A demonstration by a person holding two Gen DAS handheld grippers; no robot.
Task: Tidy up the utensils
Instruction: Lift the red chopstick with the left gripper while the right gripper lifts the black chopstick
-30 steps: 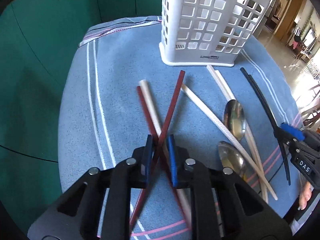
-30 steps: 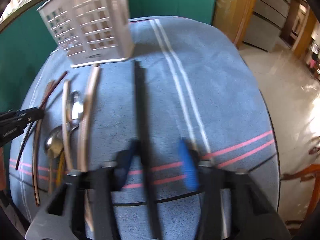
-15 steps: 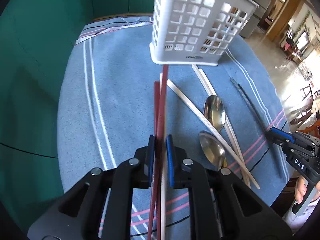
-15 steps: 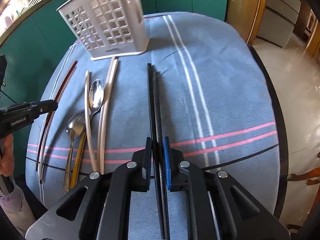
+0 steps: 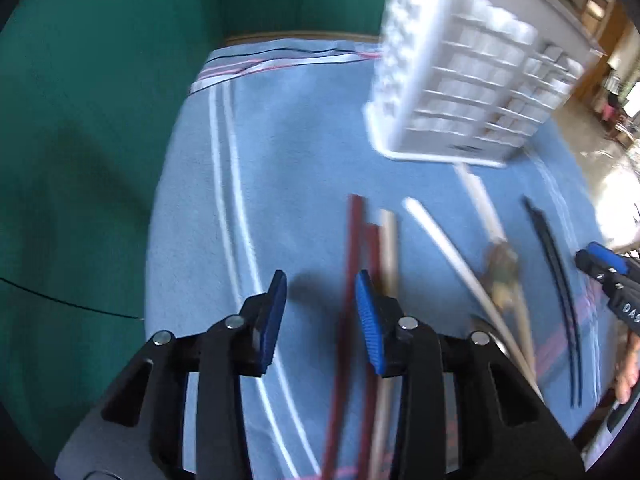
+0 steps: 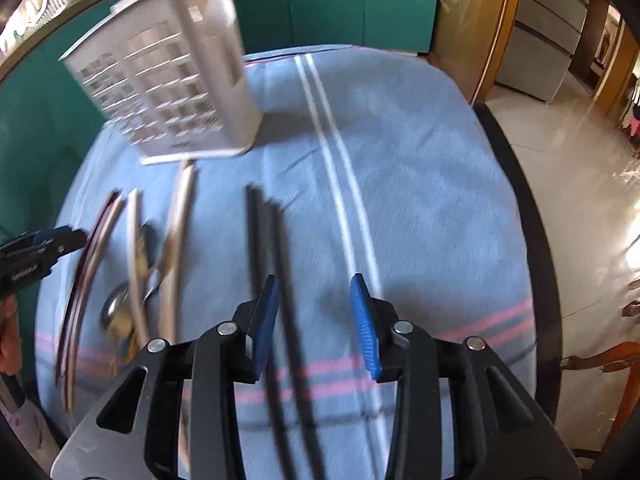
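Blue-padded left tongs and right tongs are opening, gripping nothing.

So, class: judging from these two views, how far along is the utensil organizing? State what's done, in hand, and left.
Done: the red chopsticks lie paired, and so do the black chopsticks. In hand: nothing gripped; the left tongs are opening over the red pair, the right tongs over the black pair. Left: spoons and pale chopsticks lie jumbled on the cloth, and everything seen is outside the white basket.
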